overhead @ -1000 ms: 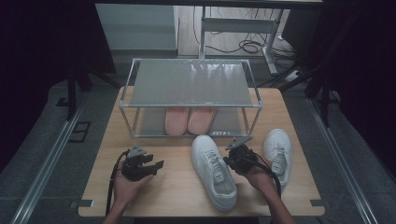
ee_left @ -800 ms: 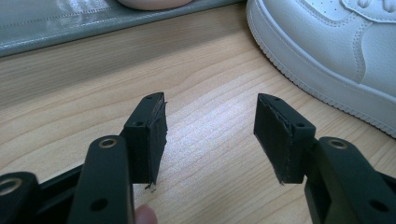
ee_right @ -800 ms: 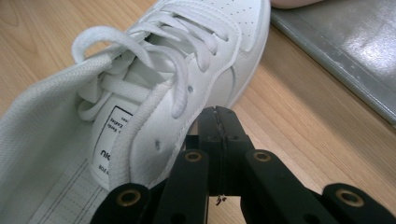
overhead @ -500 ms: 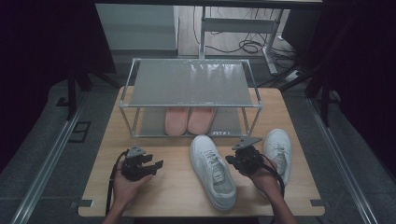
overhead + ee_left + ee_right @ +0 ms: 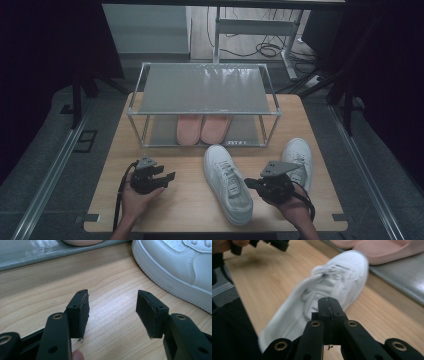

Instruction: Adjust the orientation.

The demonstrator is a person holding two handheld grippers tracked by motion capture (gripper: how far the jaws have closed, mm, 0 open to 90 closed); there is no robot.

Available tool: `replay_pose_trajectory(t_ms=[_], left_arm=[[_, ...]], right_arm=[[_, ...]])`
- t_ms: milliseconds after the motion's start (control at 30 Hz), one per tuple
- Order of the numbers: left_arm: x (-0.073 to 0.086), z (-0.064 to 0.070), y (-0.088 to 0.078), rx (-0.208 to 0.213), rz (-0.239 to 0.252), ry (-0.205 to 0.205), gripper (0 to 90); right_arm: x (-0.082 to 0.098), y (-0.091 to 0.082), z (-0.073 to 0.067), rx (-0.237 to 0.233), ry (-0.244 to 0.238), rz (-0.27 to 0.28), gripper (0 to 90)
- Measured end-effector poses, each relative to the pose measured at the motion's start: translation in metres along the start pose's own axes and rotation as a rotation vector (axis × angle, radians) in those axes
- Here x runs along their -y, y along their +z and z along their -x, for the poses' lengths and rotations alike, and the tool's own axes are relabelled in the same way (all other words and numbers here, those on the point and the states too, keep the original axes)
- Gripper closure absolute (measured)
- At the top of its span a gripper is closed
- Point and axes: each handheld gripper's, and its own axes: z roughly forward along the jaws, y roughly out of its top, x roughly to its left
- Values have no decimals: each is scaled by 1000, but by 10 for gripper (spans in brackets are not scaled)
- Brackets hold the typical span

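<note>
The near sneaker lies on its sole mid-worktop, toe toward the rack, heel close to the front edge and angled slightly to the person's right. The right gripper sits just beside the sneaker's right flank, near the heel; its jaws are pressed together with nothing between them, pointing at the shoe's side in the right gripper view. The second sneaker stands behind that gripper, near the worktop's right edge, leaving only a narrow lane between the two shoes.

The left gripper rests well apart on the left, jaws spread wide and empty, aimed across bare wood toward the sneaker; the left gripper view shows the open wood between its pads and the sneaker's sole edge at upper right. That left half of the worktop is open room.

Pink slippers sit on the rack's lower shelf, just behind the sneaker's toe.
</note>
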Motion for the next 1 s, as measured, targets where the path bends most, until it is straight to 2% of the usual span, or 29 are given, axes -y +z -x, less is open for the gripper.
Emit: replay_pose_trajectory(t_ms=[200,267,333,433,533,733,1000], left_arm=[[0,0,0,0,0,1,444],[0,0,0,0,-1,0,443],[1,-1,0,-1,-4,-1,443],[1,-1,1,-1,-5,-2,443],[1,-1,1,-1,-5,-1,443],[1,-1,0,-1,-5,-1,443],[1,-1,1,-2,-6,0,443]], right_arm=[[6,15,-10,-35,-17,-48,899],[8,20,-11,-29,-20,-69,899],[11,25,-10,-3,-22,-97,899],[13,26,-6,-13,-4,-90,899],[13,26,-5,-17,-6,-92,899],[13,25,5,33,-1,-104,900],[13,25,9,22,3,-104,899]])
